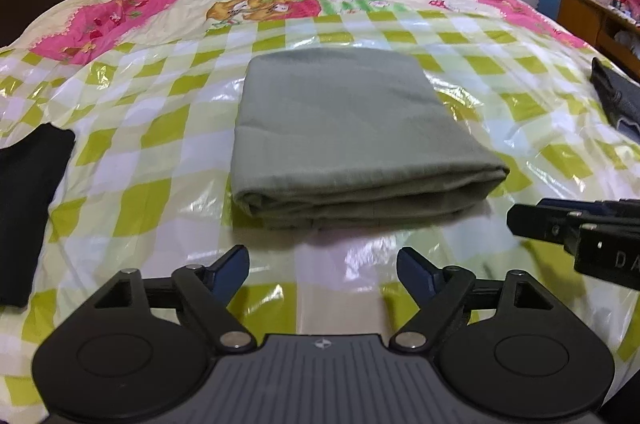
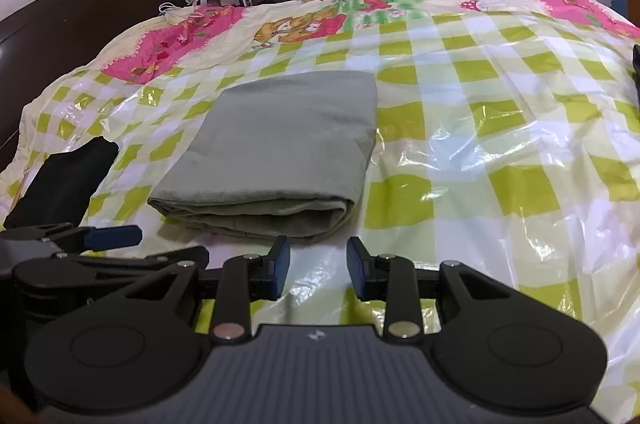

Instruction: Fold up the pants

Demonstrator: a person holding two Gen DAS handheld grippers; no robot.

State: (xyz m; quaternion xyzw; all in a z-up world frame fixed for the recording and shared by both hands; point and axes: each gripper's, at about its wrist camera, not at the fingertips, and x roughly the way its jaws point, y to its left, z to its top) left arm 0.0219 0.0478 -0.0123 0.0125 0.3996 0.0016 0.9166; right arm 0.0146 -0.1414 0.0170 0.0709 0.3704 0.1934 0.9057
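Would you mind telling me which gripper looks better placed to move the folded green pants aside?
Probably the left gripper: its jaws stand wide, empty, squarely facing the folded green pants. The right gripper, narrower, faces only their right corner.

bed [image 1: 160, 152]: checkered plastic sheet | folded green pants [image 1: 344, 136] | two dark garments [image 1: 28, 200]

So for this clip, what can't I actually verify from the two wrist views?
- Green pants: inner layers hidden under the top fold, both views.
- Black garment: cut off by the left edge, left wrist view.
- Dark item: cut off by the right edge, both views; what it is stays unclear.
- Person's hands: outside both views.
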